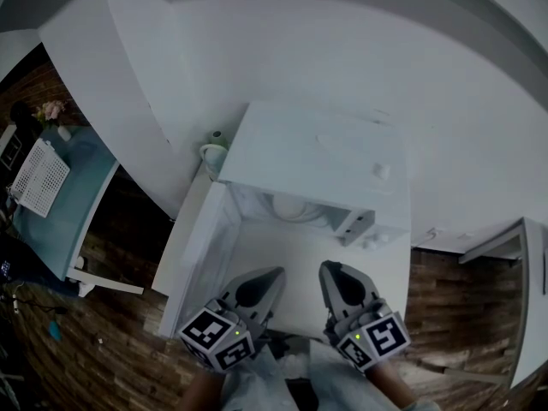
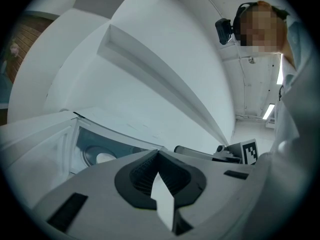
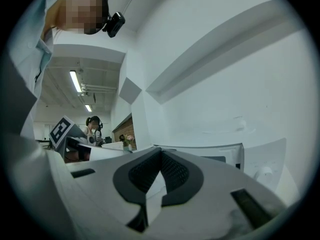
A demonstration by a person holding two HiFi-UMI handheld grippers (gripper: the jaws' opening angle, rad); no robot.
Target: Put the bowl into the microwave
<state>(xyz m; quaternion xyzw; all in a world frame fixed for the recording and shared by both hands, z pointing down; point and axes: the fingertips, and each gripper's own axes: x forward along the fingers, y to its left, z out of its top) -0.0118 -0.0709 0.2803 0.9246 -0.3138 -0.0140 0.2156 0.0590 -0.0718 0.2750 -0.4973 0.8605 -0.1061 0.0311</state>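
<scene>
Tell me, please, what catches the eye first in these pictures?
The white microwave sits mid-frame in the head view, door swung open to the left, a pale bowl just inside. Below it, the left gripper and right gripper hover side by side, fingers shut and empty.

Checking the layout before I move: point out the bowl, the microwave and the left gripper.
bowl (image 1: 295, 206): head view, visible rim.
microwave (image 1: 317, 152): head view, top panel.
left gripper (image 1: 278, 274): head view, shut tips.

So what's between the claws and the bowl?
Head view: only bare white surface between the left claw, right claw and the bowl in the open microwave.
</scene>
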